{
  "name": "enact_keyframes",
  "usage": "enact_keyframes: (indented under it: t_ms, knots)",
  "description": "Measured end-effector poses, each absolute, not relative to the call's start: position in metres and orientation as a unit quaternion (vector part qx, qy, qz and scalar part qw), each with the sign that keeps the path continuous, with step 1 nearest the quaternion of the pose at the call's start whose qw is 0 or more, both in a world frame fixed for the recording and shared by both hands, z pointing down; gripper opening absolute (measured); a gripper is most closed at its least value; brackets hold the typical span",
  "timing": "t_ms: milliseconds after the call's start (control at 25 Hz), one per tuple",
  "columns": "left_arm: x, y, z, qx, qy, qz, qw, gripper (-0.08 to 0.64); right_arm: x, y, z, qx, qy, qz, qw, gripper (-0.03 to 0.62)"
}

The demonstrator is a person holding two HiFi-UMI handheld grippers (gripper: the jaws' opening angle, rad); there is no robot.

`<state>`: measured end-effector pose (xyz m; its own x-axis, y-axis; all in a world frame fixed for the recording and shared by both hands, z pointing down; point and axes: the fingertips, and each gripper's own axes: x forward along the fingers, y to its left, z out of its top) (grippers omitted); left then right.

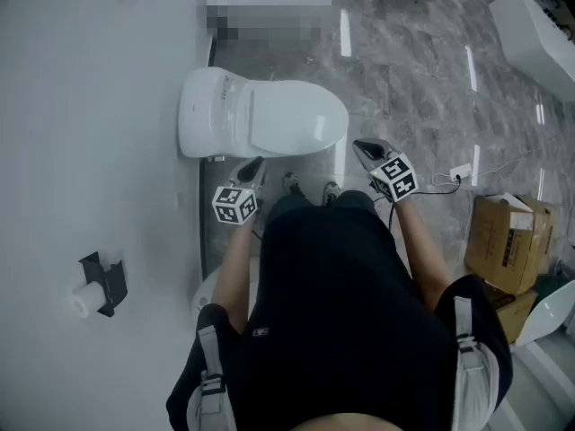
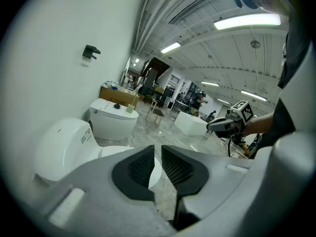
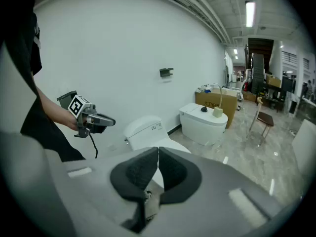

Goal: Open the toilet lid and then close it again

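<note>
A white toilet (image 1: 216, 115) stands against the wall with its lid (image 1: 292, 119) down. In the head view both grippers hover just in front of the bowl's rim without touching it. My left gripper (image 1: 255, 166) is near the bowl's left front, shut and empty. My right gripper (image 1: 362, 148) is off the bowl's right front corner, also shut and empty. The left gripper view shows the toilet (image 2: 66, 144) low at the left beyond its jaws (image 2: 157, 166), with the right gripper (image 2: 223, 125) across from it. In the right gripper view the toilet (image 3: 144, 131) lies past the jaws (image 3: 158, 168).
The white wall runs along the left, with a black paper holder (image 1: 101, 285) on it. A second white toilet (image 3: 205, 117) stands farther along the wall. Cardboard boxes (image 1: 508, 241) and a white cable (image 1: 454, 178) lie on the marble floor to the right.
</note>
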<state>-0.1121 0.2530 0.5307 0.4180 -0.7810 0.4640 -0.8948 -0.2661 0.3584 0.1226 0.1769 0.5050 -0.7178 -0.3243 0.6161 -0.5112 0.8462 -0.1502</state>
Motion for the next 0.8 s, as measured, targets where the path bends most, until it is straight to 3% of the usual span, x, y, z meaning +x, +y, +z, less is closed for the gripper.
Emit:
enact_keyframes:
  t_ms: [800]
  knots:
    - [-0.017, 0.276, 0.517, 0.766, -0.565, 0.099, 0.291, 0.054, 0.209, 0.187, 0.531, 0.214, -0.918, 0.193, 0.273, 0.004]
